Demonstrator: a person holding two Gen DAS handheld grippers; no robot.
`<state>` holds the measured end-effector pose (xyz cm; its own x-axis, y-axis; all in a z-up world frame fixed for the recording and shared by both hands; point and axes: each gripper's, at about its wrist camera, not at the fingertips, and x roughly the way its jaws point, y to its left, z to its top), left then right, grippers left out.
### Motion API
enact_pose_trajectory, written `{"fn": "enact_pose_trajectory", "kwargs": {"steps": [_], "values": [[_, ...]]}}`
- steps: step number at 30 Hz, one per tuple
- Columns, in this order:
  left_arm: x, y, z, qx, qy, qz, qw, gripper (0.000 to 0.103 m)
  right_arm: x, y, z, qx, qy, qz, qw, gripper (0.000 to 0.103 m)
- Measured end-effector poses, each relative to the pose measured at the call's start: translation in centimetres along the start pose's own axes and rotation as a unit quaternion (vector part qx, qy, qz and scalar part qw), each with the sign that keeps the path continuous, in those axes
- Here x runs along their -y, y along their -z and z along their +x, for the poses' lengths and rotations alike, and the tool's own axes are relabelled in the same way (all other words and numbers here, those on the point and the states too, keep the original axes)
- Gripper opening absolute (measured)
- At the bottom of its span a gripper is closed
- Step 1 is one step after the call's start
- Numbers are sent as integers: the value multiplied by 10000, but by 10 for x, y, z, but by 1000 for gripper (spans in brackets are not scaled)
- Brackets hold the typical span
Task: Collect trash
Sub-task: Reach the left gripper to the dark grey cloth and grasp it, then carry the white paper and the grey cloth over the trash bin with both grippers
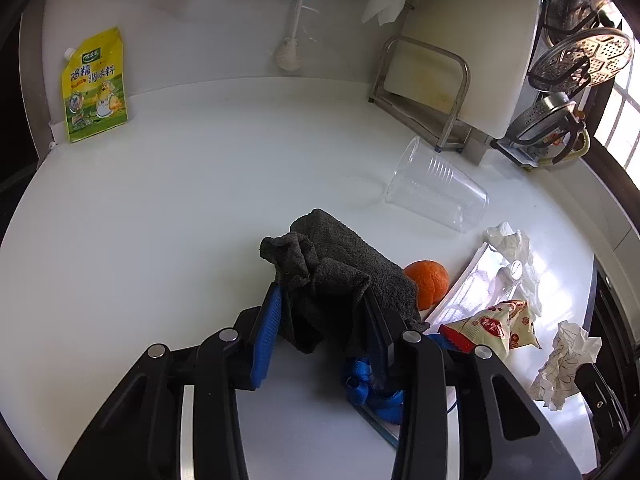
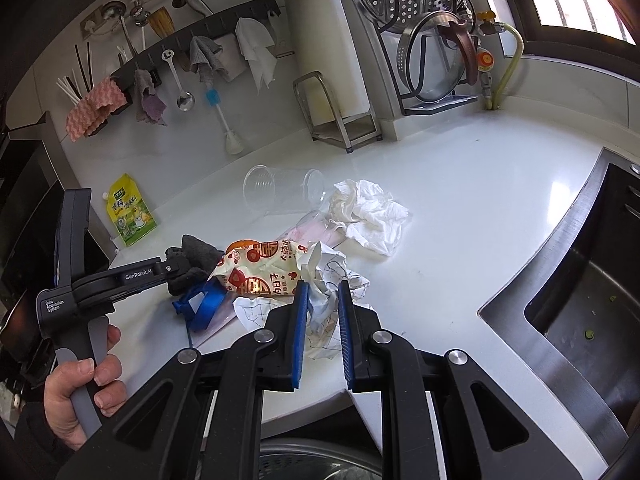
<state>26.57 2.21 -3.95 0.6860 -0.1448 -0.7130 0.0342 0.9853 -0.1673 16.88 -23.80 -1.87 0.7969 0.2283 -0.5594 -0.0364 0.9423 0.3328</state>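
Presently, white countertop [image 1: 160, 220], litter bunched toward right side. Left gripper [image 1: 322, 312] clenched on dark grey cloth [image 1: 340, 264]; cloth bulges up and forward between blue pads [image 1: 266, 336], draped over right finger. Orange fruit [image 1: 428, 282] just beside cloth, touching its right edge. Blue strap [image 1: 366, 390] on counter under right finger, partly hidden. Clear plastic cup [image 1: 438, 192] on its side farther back, apart from cloth. Clear wrapper [image 1: 476, 284] flat beside fruit, white tissue [image 1: 514, 246] at its far end. Printed snack bag [image 1: 500, 326] near wrapper's near end.

Right gripper [image 2: 323, 312] closed around crumpled lined paper [image 2: 324, 276]; paper pinched between blue pads [image 2: 301, 320], wad spilling forward and up against snack bag [image 2: 264, 270]. Tissue [image 2: 372, 212] beyond, touching toppled cup [image 2: 280, 188]. Left hand [image 2: 80, 396] low in right wrist view, wrapped round grey trigger of left gripper. Yellow seasoning pouch [image 2: 130, 210] propped against back wall, well apart from litter. Steel sink [image 2: 580, 280] at right.
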Motion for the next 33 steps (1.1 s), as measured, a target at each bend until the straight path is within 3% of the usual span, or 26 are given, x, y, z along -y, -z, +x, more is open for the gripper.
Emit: {"fn": "enact_pose_trajectory", "kwargs": {"steps": [3, 5, 33], "values": [[-2, -3, -6, 88, 47, -8, 9999, 31, 0, 0, -2, 28, 30, -6, 10000, 15], [-4, -6, -11, 109, 115, 4, 9999, 4, 0, 0, -5, 50, 53, -10, 10000, 15], [-41, -22, -121, 922, -80, 84, 9957, 4, -23, 21, -55, 109, 221, -134, 9996, 15]]}}
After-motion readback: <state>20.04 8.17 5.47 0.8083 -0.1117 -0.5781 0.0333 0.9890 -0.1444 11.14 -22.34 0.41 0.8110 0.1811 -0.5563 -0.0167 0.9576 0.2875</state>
